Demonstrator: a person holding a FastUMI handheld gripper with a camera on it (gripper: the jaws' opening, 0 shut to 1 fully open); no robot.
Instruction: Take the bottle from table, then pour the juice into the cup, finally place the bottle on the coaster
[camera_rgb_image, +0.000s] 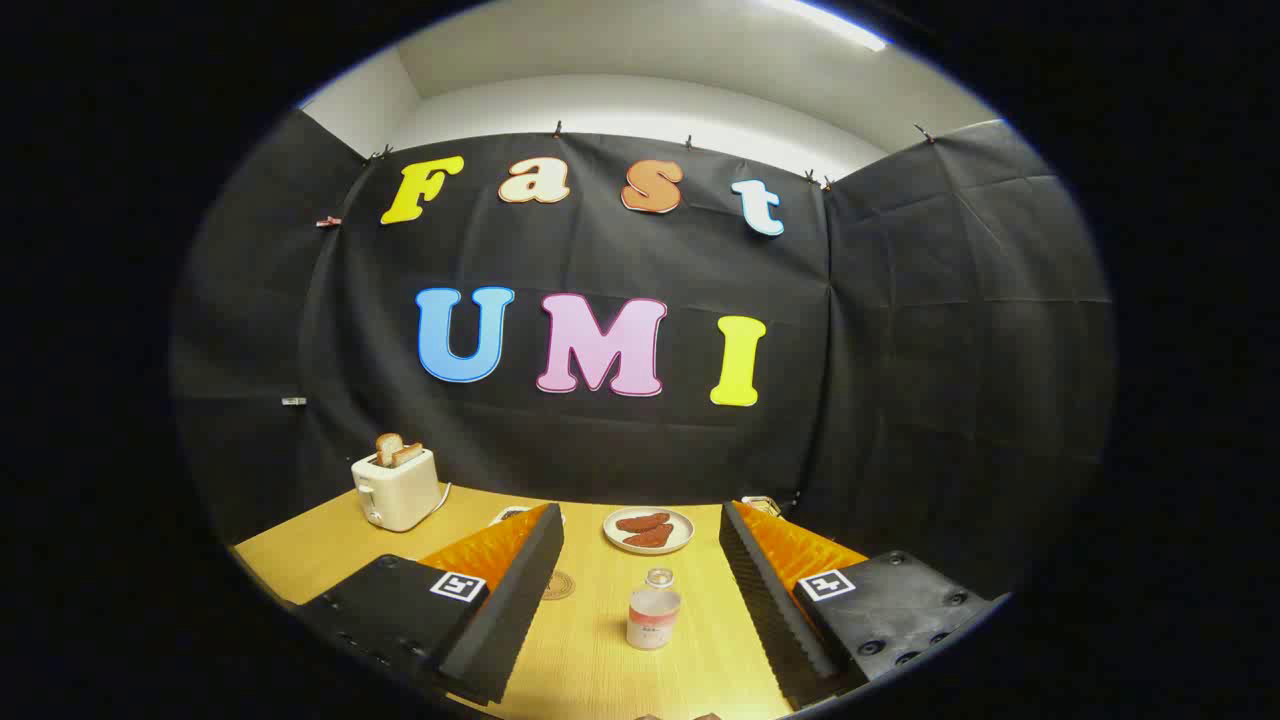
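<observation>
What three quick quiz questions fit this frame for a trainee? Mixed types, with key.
1. True or false: the gripper is shut on the bottle.
2. What lies beyond the bottle? A) the plate with brown food B) a kettle C) a bowl
3. What sticks out of the toaster?

Key: 1 false, the fingers are spread wide, the bottle standing free between them. 2 A. 3 toast slices.

1. The scene is viewed from the gripper, forward along its spread fingers.
2. The worktop is seen from close above; the booth wall is faced beyond.
</observation>
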